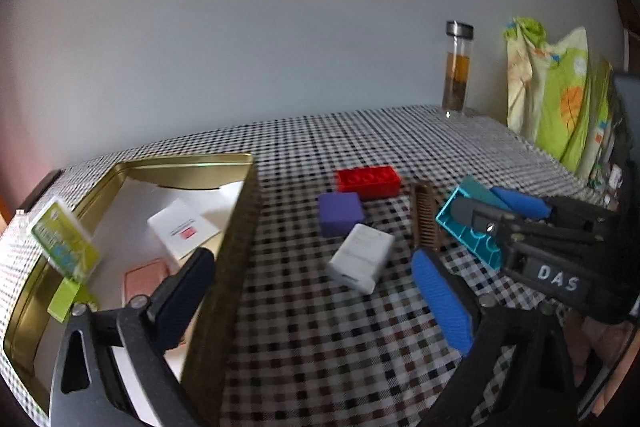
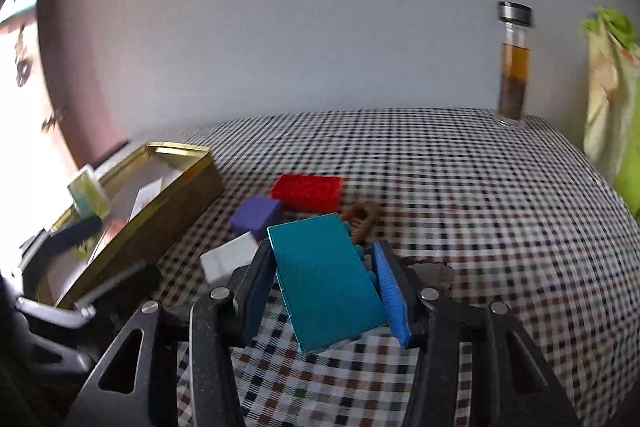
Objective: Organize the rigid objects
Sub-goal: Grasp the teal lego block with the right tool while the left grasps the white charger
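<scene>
My right gripper (image 2: 324, 287) is shut on a teal toy brick (image 2: 328, 279), tilted and lifted above the checked cloth; in the left wrist view the brick (image 1: 468, 231) shows its hollow underside. On the cloth lie a red brick (image 1: 368, 181), a purple block (image 1: 340, 213), a white box (image 1: 362, 257) and a brown comb (image 1: 424, 215). My left gripper (image 1: 316, 291) is open, straddling the right wall of a gold tin (image 1: 192, 163). The tin holds a white card box (image 1: 182, 231), a pink item and a green packet (image 1: 64, 243) leaning on its left rim.
A glass bottle (image 1: 458, 67) of amber liquid stands at the back right by the wall. A green patterned bag (image 1: 560, 99) leans at the right edge. The checked tablecloth (image 1: 320, 347) covers the table. A dark object sits behind the tin's far left corner.
</scene>
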A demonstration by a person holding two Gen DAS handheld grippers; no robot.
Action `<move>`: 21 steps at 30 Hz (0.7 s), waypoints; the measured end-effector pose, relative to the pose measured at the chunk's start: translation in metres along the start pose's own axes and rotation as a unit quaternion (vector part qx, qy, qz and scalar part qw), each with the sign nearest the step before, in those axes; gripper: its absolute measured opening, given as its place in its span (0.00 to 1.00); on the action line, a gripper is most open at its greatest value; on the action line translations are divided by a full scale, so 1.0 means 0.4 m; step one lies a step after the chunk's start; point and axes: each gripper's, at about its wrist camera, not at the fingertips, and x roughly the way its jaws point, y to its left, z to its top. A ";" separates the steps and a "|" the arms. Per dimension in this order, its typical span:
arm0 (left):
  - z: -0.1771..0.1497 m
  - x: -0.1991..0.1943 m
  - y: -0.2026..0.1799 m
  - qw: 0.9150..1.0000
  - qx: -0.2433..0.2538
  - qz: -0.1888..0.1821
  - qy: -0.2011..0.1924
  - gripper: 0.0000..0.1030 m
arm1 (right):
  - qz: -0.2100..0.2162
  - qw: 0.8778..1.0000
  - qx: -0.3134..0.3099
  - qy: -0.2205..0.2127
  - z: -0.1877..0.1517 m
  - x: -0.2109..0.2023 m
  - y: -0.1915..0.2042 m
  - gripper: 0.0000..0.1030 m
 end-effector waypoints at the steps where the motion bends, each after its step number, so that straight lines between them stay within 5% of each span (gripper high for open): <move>1: 0.001 0.008 -0.007 1.000 0.005 0.000 0.004 0.95 | -0.001 1.000 0.004 -0.002 0.001 -0.001 -0.004 0.51; 14: 0.016 0.113 -0.067 0.995 0.043 -0.051 0.077 0.82 | -0.006 1.000 0.021 -0.009 -0.001 0.000 -0.026 0.51; 21: 0.011 0.155 -0.075 0.989 0.047 -0.074 0.121 0.52 | -0.005 1.000 0.019 -0.005 -0.002 0.006 -0.028 0.51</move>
